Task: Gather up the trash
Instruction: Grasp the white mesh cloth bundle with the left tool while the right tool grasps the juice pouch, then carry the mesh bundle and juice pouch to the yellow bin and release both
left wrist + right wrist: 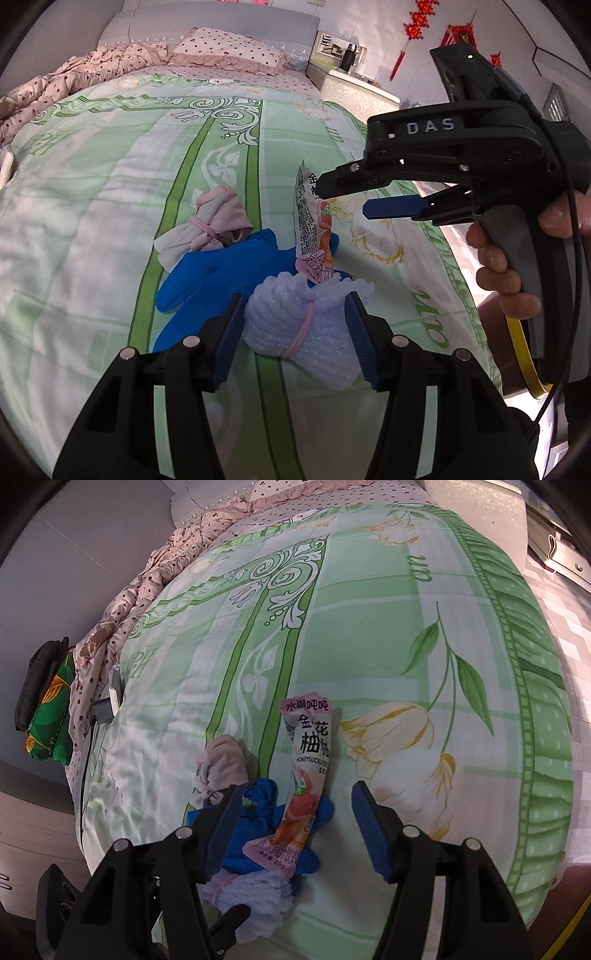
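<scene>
The left gripper (pixel 295 332) straddles the foam bundle (pixel 306 328), jaws open; the right gripper (pixel 295 827), also open, hovers over the snack wrapper (pixel 306 775) (leaning on the blue glove (pixel 221 273)). Closing either could snag the bedcover (pixel 92 221).

On the bed (pixel 92 229) I count four pieces of trash: one white foam bundle (pixel 303 328) tied with a pink band, one pink cloth bundle (pixel 214 221), one blue glove (pixel 218 273) and one snack wrapper (pixel 314 236). I see one dotted pillow (pixel 229 48). I hold two tools, the left tool (pixel 295 336) and the right tool (pixel 347 197).
</scene>
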Motion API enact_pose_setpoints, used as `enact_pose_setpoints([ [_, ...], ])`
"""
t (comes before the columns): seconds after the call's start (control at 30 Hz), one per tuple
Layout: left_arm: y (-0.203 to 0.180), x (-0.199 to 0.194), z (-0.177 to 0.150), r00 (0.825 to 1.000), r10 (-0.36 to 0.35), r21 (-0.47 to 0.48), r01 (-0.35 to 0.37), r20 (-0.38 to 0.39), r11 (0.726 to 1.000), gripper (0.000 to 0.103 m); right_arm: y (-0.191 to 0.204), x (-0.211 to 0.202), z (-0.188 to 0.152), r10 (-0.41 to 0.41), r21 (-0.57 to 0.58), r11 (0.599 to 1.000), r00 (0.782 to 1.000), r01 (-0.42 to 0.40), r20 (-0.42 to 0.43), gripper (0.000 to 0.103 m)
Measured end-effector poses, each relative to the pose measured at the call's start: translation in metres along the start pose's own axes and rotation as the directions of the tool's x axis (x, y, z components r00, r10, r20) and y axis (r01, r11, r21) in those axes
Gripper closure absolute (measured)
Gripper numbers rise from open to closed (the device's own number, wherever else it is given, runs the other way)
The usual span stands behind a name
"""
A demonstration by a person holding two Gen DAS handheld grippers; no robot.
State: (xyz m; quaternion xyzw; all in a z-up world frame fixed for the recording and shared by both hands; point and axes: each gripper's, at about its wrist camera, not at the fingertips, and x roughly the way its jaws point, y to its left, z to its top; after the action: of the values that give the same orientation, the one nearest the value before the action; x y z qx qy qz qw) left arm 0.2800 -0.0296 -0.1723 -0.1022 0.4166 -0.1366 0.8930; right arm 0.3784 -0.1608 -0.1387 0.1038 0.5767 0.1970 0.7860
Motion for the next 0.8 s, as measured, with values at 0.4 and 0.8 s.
enact_pose_setpoints([
  [0.4,0.002,-0.004,-0.007,1.0,0.008,-0.008,-0.008,0.03,1.0,0.058,0.003,0.032,-0.001,-0.043,-0.018,0.999,0.998,0.043,-0.041,0.082],
  [0.8,0.001,-0.027,-0.006,0.998,0.008,-0.003,-0.008,0.058,1.0,0.07,0.015,-0.003,-0.006,-0.04,-0.045,0.998,0.997,0.043,0.06,0.091],
])
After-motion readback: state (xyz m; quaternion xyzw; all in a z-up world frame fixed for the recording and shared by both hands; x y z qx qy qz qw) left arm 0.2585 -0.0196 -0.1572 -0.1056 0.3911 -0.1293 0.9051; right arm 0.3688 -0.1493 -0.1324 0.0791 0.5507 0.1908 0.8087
